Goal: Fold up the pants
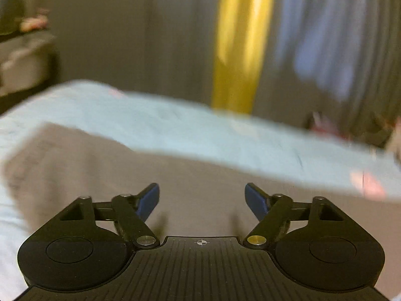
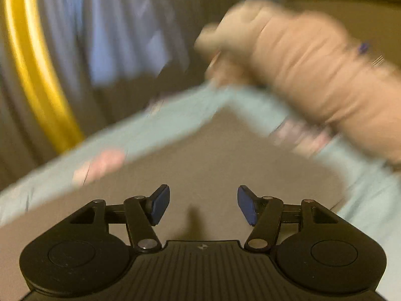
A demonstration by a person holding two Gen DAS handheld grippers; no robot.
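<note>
Pants (image 1: 105, 175) lie flat under and ahead of both grippers, on a pale blue sheet (image 1: 175, 128). Left gripper (image 1: 201, 200) and right gripper (image 2: 203, 204) both spread, holding nothing. Yellow curtain (image 1: 238, 45) behind, blurred.

Matt beige cloth pants (image 1: 105, 165) on a pale-blue cloth sheet (image 1: 155, 123); matt black plastic gripper (image 1: 201, 198), blue rubbery pads (image 1: 150, 200).

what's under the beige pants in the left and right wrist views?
The beige pants lie flat on a light blue sheet, which shows past their edges in both views. Whatever is directly beneath the fabric is covered. Frames are motion-blurred. A tan bundle sits at the far corner.
</note>
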